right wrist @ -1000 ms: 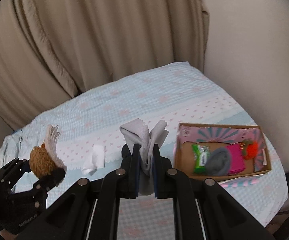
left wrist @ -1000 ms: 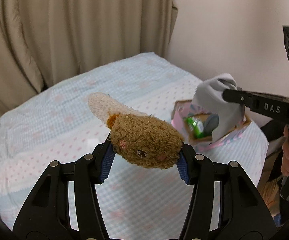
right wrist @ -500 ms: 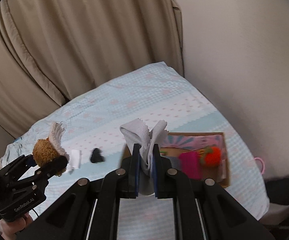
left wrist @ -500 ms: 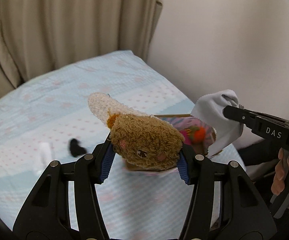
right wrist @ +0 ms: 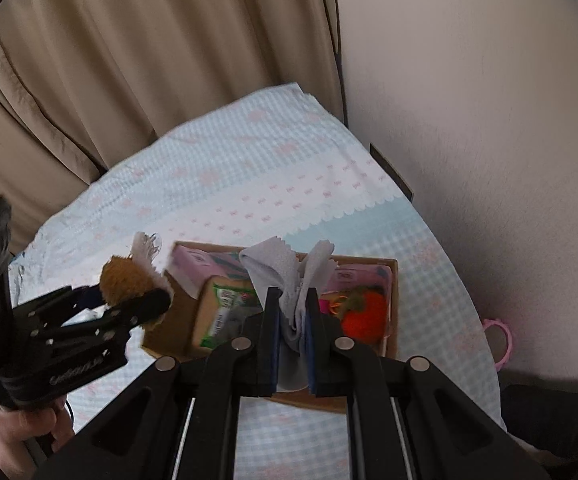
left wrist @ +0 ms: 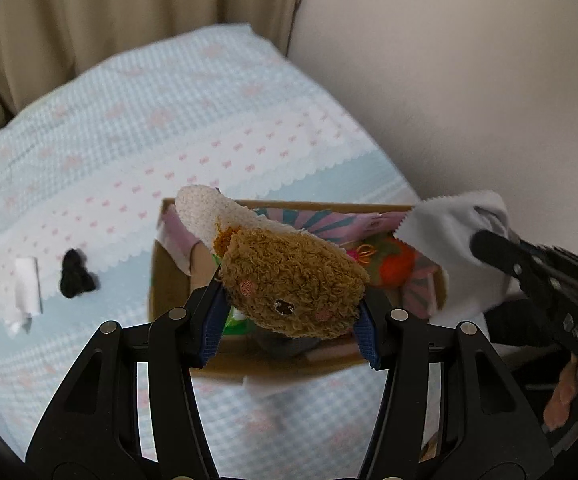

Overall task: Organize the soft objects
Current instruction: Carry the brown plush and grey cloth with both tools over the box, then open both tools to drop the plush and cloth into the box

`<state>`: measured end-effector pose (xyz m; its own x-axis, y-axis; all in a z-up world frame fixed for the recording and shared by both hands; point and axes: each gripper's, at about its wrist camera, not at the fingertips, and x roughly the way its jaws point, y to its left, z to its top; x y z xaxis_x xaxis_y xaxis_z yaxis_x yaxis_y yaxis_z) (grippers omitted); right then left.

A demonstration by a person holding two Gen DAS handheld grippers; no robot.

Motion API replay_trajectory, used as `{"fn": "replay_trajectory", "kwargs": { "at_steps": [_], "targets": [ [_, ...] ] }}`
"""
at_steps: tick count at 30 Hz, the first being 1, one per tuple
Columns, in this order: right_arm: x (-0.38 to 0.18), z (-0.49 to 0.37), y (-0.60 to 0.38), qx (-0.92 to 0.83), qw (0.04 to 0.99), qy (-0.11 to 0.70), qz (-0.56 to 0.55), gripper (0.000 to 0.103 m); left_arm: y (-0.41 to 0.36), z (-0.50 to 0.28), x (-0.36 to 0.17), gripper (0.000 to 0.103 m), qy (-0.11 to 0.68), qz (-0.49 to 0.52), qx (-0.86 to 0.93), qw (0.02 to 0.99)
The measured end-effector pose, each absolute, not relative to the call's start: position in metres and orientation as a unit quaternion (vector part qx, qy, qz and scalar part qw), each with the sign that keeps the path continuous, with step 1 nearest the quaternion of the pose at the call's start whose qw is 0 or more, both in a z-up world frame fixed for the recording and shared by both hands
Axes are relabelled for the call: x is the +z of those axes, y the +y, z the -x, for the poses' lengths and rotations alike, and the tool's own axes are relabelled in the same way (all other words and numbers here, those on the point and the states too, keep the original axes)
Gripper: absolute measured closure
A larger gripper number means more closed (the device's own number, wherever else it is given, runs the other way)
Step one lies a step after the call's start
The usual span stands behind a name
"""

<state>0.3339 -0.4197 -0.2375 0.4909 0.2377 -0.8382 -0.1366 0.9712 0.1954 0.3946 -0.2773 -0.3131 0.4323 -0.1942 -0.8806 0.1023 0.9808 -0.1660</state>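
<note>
Beige curtains (right wrist: 121, 60) back the blue gingham bed (left wrist: 137, 120); over its open cardboard box (right wrist: 393, 304), left tool (left wrist: 289, 314) clamps a brown plush toy (left wrist: 293, 280), right tool (right wrist: 292, 312) pinches a grey cloth (right wrist: 279, 268).

Crowded box (right wrist: 393, 280), bare bedspread (left wrist: 137, 128) beyond

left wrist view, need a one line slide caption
Left gripper holds a brown plush toy above the cardboard box.

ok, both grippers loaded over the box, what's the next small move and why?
Probably lower the left gripper a little and open it. Its fingers pinch the brown plush toy above the cardboard box, which already holds an orange plush. The right gripper holds the grey cloth alongside.
</note>
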Motion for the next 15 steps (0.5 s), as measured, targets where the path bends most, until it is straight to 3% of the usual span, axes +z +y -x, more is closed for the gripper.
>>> {"fn": "replay_trajectory", "kwargs": {
  "at_steps": [8,13,15],
  "targets": [
    [-0.295,-0.354,-0.429,0.114,0.84,0.528,-0.047,0.093,-0.3,-0.435,-0.375,0.052,0.583,0.046,-0.068,0.808],
    [-0.317,-0.356,-0.432,0.116,0.829,0.546,-0.04,0.093,-0.308,-0.447,-0.383,0.052,0.597,0.045,-0.061,0.799],
    [-0.318,-0.354,-0.433,0.114,0.828,0.548,-0.04,0.093,-0.31,-0.45,-0.379,0.04,0.596,0.04,-0.05,0.8]
  ]
}}
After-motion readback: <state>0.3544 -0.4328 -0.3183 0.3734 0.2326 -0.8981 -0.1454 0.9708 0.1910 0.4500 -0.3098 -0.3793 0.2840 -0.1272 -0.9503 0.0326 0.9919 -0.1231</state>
